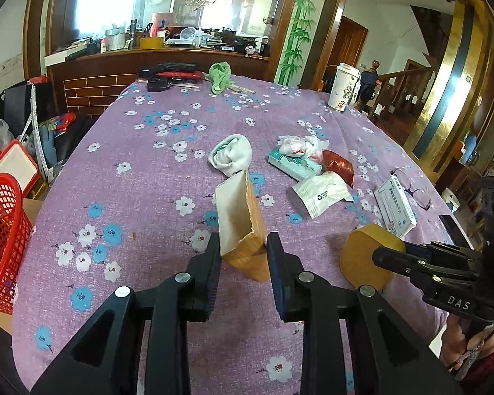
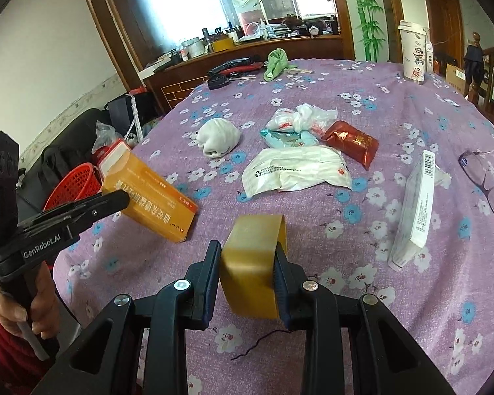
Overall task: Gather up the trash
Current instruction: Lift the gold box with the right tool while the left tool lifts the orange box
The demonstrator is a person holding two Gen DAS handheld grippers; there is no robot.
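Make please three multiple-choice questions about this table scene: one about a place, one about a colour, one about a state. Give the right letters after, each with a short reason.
1. Where is the red basket?
A. Beside the table's edge, off the purple cloth
B. On the middle of the table
C. On the far counter

2. What colour is the cloth bundle at the far end of the table?
A. Red
B. Green
C. Black

3. What does the right gripper do?
A. Hangs open over the glasses
B. Clamps the yellow tape roll
C. Holds the white wrapper

Answers:
1. A: the basket shows past the cloth's edge in both views.
2. B: the green bundle lies near the far edge.
3. B: both pads press the roll's sides, while the left gripper clamps the orange box.
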